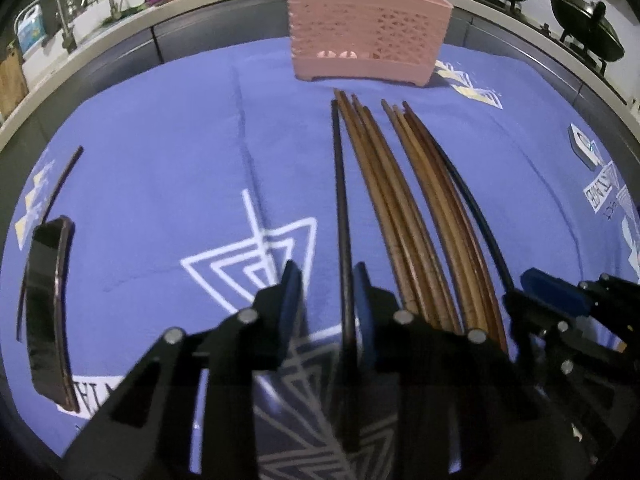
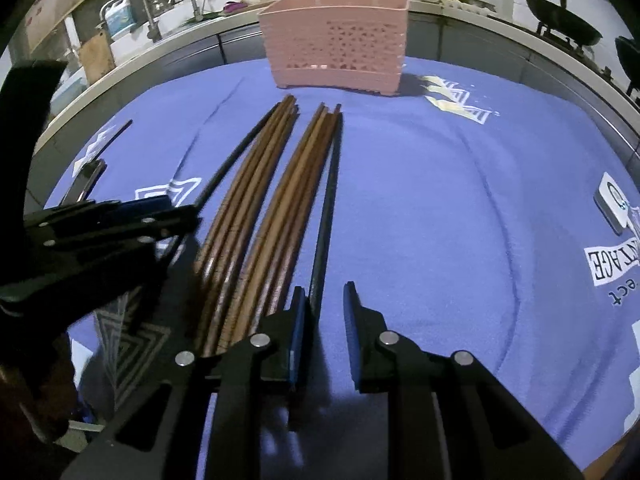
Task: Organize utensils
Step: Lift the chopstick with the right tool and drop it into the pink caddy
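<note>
Two bundles of brown wooden chopsticks (image 1: pixel 404 200) (image 2: pixel 268 200) lie side by side on a blue cloth (image 1: pixel 180 152), pointing toward a pink perforated utensil basket (image 1: pixel 368 28) (image 2: pixel 336 40) that stands upright at the far side. My left gripper (image 1: pixel 327 280) straddles a dark brown chopstick (image 1: pixel 342 200) at the bundles' left edge. The stick lies against the right pad, with a gap to the left pad. My right gripper (image 2: pixel 325 300) straddles a black chopstick (image 2: pixel 326 208) at the right edge. That stick sits by the left pad, clear of the right one.
A dark phone (image 1: pixel 50 312) (image 2: pixel 86 180) and a lone dark chopstick (image 1: pixel 64 176) lie at the cloth's left. A small white device (image 1: pixel 584 146) (image 2: pixel 612 200) rests at the right. A counter with a sink, faucets and woks runs behind the basket.
</note>
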Motion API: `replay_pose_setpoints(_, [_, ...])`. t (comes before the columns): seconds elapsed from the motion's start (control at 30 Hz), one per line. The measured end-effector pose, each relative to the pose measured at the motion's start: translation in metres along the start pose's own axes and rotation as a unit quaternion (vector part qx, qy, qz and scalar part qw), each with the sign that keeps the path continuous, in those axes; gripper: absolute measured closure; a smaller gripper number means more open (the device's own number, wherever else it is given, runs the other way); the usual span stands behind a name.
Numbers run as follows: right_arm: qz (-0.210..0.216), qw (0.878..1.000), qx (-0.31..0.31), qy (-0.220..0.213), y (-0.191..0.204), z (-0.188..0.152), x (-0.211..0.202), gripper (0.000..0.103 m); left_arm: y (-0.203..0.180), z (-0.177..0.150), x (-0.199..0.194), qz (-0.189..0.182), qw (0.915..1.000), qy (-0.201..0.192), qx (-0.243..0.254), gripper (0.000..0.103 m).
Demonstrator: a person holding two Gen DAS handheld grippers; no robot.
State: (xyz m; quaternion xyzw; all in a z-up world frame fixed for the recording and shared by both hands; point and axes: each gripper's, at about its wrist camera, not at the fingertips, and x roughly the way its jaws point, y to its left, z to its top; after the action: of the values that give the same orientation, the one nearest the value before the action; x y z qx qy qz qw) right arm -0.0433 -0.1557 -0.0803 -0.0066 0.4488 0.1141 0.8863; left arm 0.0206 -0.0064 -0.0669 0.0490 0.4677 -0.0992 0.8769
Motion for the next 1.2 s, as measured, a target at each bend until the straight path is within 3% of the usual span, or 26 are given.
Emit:
replay_pose_setpoints(0.13, [0.006,1.000,0.002,0.011,-0.007,0.013,0.006,0.082,0.001,0.012,0.005,0.005,0.9998,0.009,0.018,0.075])
replay_pose_setpoints(0.27, [0.030,0.999,0.011,0.037,-0.020,0.049,0.023,0.082,0.003,0.035,0.018,0.013,0.9989,0.010,0.044,0.075])
replay_pose_setpoints(0.53, [0.037,0.996,-0.034,0.079,-0.023,0.125,0.066,0.084,0.010,0.086,0.046,-0.020,0.9981,0.012,0.058,0.076])
replay_pose_setpoints(0.57, [0.041,0.995,-0.034,0.081,-0.024,0.129,0.069,0.095,0.010,0.092,0.050,-0.018,0.9980,0.006,0.061,0.079])
replay_pose_setpoints(0.63, [0.061,0.994,-0.027,0.085,-0.026,0.137,0.074,0.097,0.007,0.098,0.054,-0.026,0.9976,-0.006,0.064,0.096])
replay_pose_setpoints(0.7, [0.071,0.994,-0.020,0.081,-0.030,0.139,0.074,0.098,0.006,0.104,0.057,-0.038,0.9975,-0.006,0.060,0.096])
replay_pose_setpoints(0.77, [0.088,0.994,-0.006,0.058,-0.034,0.136,0.060,0.098,0.009,0.104,0.051,-0.059,0.9968,-0.008,0.054,0.097])
replay_pose_setpoints(0.97, [0.123,0.991,-0.025,-0.056,-0.030,0.128,-0.014,0.098,0.022,0.108,-0.016,-0.114,0.9891,-0.085,0.040,0.097])
replay_pose_setpoints(1.2, [0.151,0.969,-0.026,-0.195,-0.029,0.155,-0.093,0.098,0.037,0.130,-0.111,-0.136,0.9704,-0.195,0.040,0.098])
